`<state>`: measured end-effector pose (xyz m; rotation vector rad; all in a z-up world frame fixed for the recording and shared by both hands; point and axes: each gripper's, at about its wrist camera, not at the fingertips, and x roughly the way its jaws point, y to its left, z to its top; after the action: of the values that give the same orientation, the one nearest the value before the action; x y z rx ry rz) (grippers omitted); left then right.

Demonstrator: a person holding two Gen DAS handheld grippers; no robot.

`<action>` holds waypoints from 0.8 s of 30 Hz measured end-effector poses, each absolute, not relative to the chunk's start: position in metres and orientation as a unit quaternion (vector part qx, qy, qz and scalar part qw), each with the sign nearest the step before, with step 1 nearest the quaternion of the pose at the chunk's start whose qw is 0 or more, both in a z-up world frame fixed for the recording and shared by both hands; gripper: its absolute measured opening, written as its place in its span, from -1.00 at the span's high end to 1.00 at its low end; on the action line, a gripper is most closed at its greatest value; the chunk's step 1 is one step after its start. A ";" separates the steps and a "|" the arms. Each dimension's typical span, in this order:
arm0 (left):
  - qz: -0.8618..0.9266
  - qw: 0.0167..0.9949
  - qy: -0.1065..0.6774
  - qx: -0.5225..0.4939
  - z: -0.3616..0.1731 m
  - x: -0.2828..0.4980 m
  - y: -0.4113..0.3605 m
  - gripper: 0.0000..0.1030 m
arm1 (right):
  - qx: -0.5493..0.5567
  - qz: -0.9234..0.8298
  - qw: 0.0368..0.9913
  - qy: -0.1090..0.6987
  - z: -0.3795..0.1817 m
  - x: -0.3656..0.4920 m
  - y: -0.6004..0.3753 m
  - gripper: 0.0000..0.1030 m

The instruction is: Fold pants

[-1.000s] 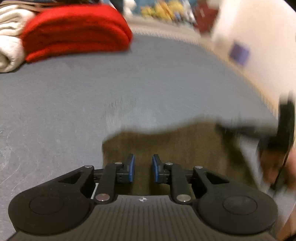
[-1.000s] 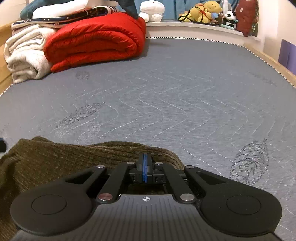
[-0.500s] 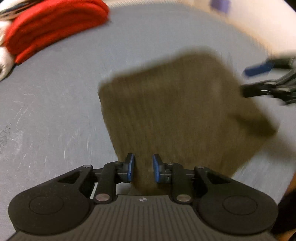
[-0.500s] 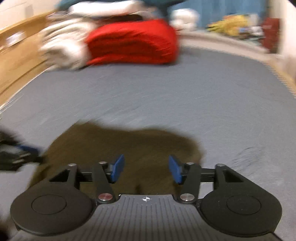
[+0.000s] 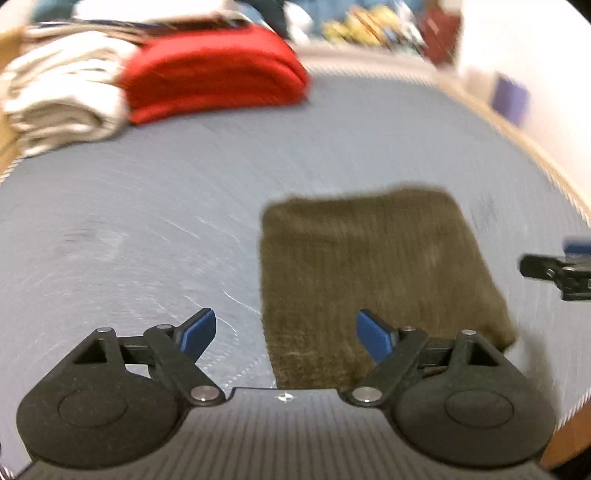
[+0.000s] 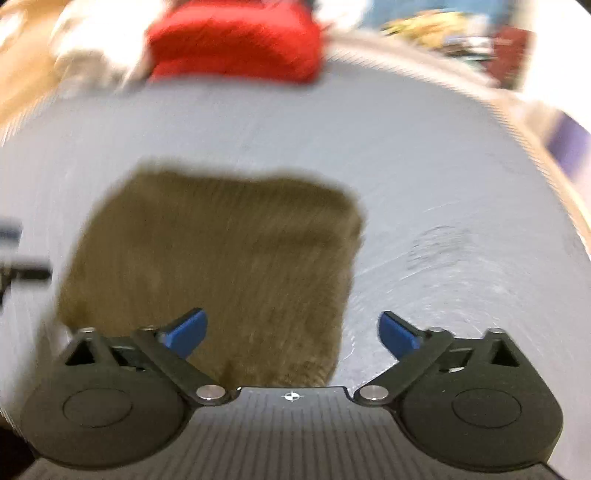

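Nearest in the left wrist view, the left claw [image 5: 286,334] is pointing down at the bed, its blue pads spreading apart with nothing pinched between them; only the near left edge of the pants is lying below the gap. In the right wrist view, the right claw [image 6: 291,330] is likewise spreading wide and holding nothing, with the near right corner of the pants showing below it.

Just beyond both claws, the olive-brown ribbed pants [image 5: 373,273] are lying folded into a flat, roughly square bundle on the grey quilted mattress [image 5: 147,206], toward the near edge of the bed. The left view is showing the pants right of centre, with the tip of the right claw entering at the right border, beside the bundle and not touching it. The right view is showing the pants [image 6: 221,258] left of centre, with a blurred part of the left claw at the left border.

At the far end of the bed, a folded red blanket [image 5: 214,74] is sitting beside a pile of white towels [image 5: 62,96]. Only the left view is showing the towels clearly. Behind them, blurred soft toys [image 6: 436,26] are lining the far edge.
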<state>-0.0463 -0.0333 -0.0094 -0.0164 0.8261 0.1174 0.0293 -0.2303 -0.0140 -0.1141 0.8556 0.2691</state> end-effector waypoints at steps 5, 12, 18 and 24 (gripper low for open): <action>0.043 0.936 0.344 -0.059 -0.013 -0.065 -0.050 -1.00 | 0.064 0.085 0.930 0.352 0.003 -0.018 -0.252 -0.99; 0.049 0.909 0.414 -0.018 -0.059 -0.049 -0.078 -0.99 | 0.033 0.048 0.937 0.344 -0.038 -0.026 -0.239 -0.99; 0.058 0.899 0.434 -0.029 -0.073 -0.036 -0.077 -0.99 | -0.005 0.082 0.937 0.339 -0.043 -0.029 -0.231 -0.99; 0.053 0.897 0.438 -0.033 -0.079 -0.035 -0.082 -0.99 | 0.017 0.092 0.928 0.361 -0.044 -0.023 -0.230 -0.99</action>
<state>-0.0351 -0.0816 -0.0788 -0.0691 0.9074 0.1088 -0.0231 -0.2298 -0.0441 0.0357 0.7396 0.1882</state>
